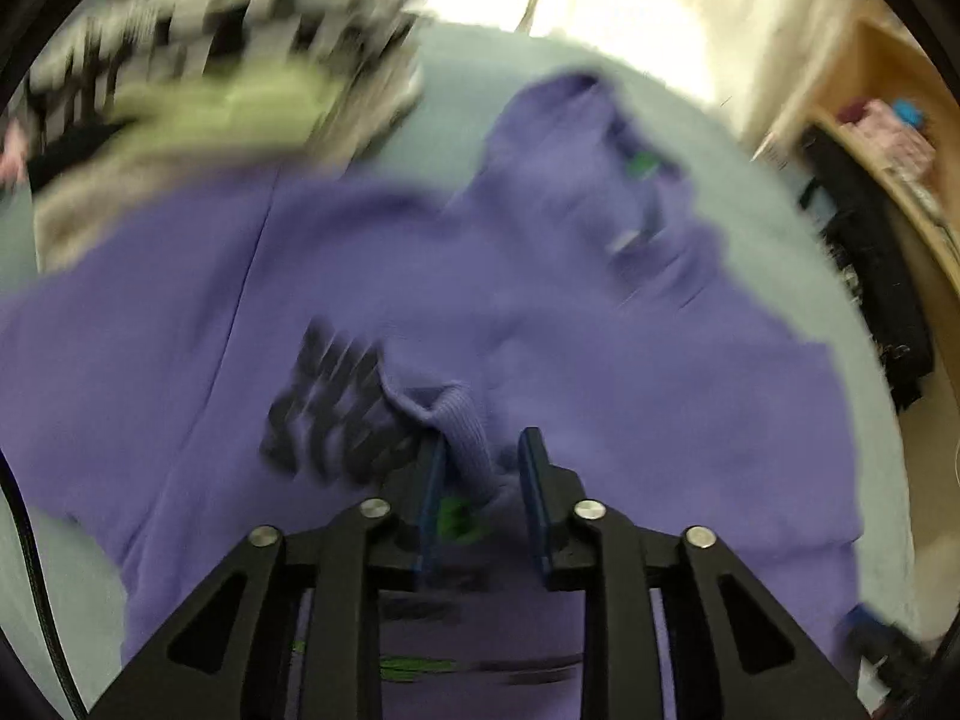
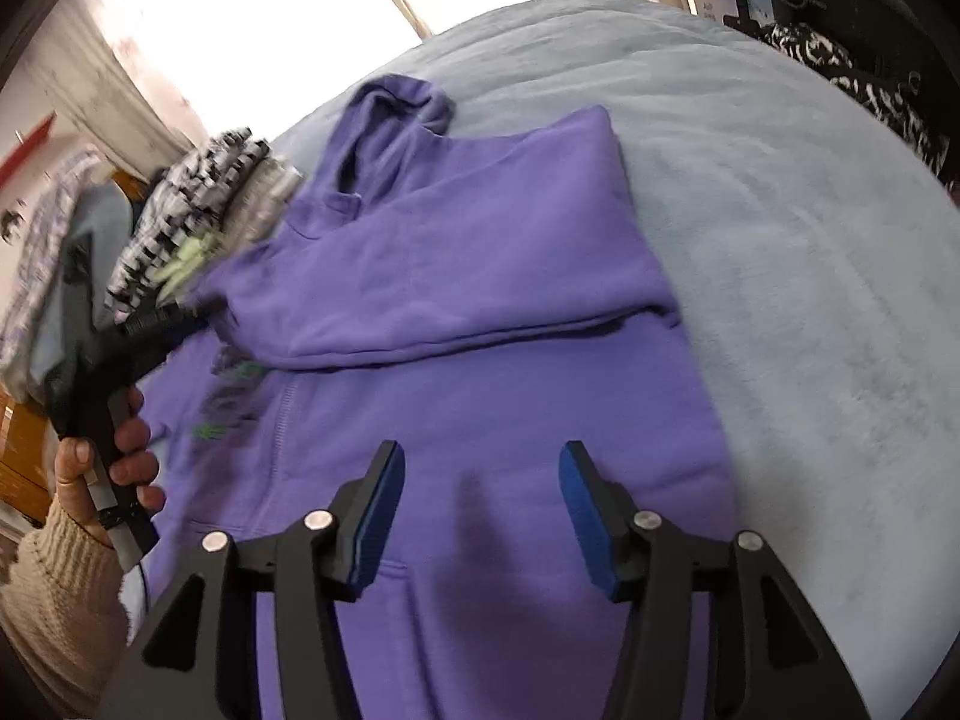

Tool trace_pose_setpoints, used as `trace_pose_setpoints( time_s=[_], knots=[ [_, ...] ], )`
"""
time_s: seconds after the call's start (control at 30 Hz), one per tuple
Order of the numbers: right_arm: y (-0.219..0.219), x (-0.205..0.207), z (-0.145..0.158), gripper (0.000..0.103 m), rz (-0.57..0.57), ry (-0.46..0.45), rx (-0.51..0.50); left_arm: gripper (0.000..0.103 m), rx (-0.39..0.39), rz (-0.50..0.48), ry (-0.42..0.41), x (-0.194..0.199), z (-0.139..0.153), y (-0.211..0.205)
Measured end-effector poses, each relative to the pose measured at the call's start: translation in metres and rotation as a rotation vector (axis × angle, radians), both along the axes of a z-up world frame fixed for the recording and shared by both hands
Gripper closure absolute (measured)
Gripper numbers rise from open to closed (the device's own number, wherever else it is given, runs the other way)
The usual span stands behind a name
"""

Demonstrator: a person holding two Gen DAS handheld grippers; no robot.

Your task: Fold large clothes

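A purple hoodie [image 2: 480, 360] lies on the pale blue bed cover [image 2: 810, 240], hood at the far end, one sleeve folded across the chest. In the left wrist view the hoodie [image 1: 600, 360] is blurred; its ribbed sleeve cuff [image 1: 462, 426] sits between the blue pads of my left gripper [image 1: 483, 450], with a gap on the right side of the cuff. My left gripper also shows in the right wrist view [image 2: 174, 315], at the hoodie's left edge. My right gripper [image 2: 480, 462] is open and empty, just above the hoodie's lower front.
A pile of black-and-white and pale green clothes [image 1: 210, 60] lies beyond the hoodie's left side, also in the right wrist view [image 2: 198, 210]. A wooden shelf [image 1: 888, 120] and dark fabric [image 1: 870, 264] stand beside the bed. The bright window [image 2: 240, 12] is behind.
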State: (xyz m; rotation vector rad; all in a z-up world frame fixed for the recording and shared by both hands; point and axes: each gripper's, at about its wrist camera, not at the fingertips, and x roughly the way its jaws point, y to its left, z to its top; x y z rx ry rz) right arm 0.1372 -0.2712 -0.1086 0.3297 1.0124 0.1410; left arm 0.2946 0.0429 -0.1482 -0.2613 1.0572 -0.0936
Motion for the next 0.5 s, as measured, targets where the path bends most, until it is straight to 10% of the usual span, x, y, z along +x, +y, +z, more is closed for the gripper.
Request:
trace_pose_setpoints(
  time_s=[0.2,0.5],
  knots=[
    [-0.041,0.045,0.029,0.037,-0.051,-0.085,0.014,0.030,-0.165,0.065,-0.041,0.014,0.003,0.029],
    [-0.105,0.170,-0.031,0.037,-0.204,0.040,0.124,0.027,-0.062,0.022,0.093,0.057,-0.028,0.013]
  ],
)
